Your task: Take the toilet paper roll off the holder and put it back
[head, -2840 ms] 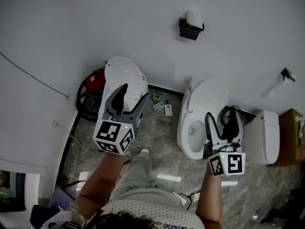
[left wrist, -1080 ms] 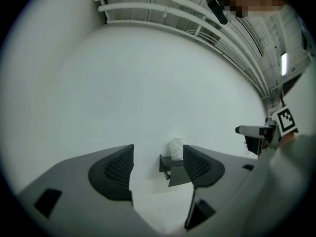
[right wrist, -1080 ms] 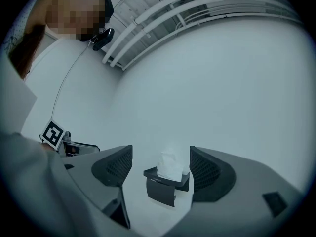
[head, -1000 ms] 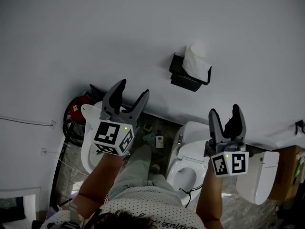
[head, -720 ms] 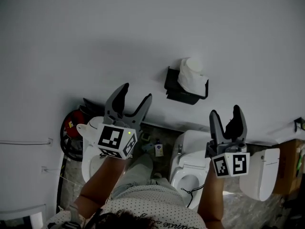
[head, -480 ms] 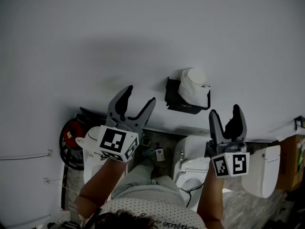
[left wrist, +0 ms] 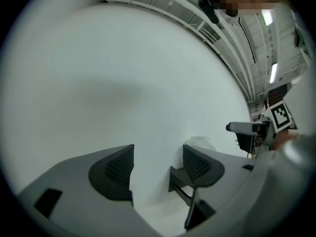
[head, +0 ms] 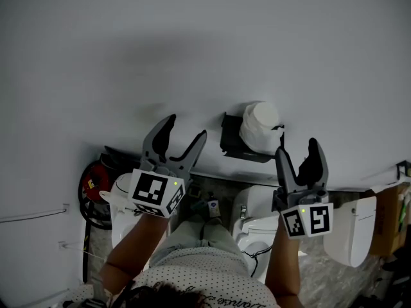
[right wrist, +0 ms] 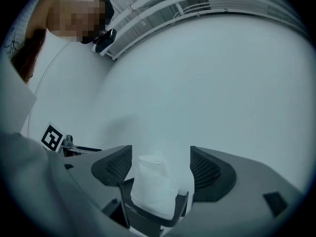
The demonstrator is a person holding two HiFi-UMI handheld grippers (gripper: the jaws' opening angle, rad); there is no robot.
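Note:
A white toilet paper roll [head: 259, 126] stands upright in a black wall holder [head: 239, 140] on the plain white wall. My right gripper [head: 298, 154] is open just right of and below the holder. In the right gripper view the roll [right wrist: 154, 186] shows between the two jaws but farther off, untouched, with the holder's frame [right wrist: 165, 220] under it. My left gripper [head: 181, 133] is open too, left of the holder, with nothing between its fingers. In the left gripper view the holder [left wrist: 178, 180] and a bit of the roll [left wrist: 200, 142] peek past the right jaw.
Below the wall are a white toilet [head: 253, 226] under my right gripper, another white fixture [head: 121, 201] at left and a white tank [head: 350, 230] at right. A red and black object [head: 93, 183] sits at far left. Small bottles [head: 212, 206] stand on the marble floor.
The view has swung up from the floor to the wall. The holder and roll have come closer, and my right gripper has risen to sit just beside them. Both grippers stay open.

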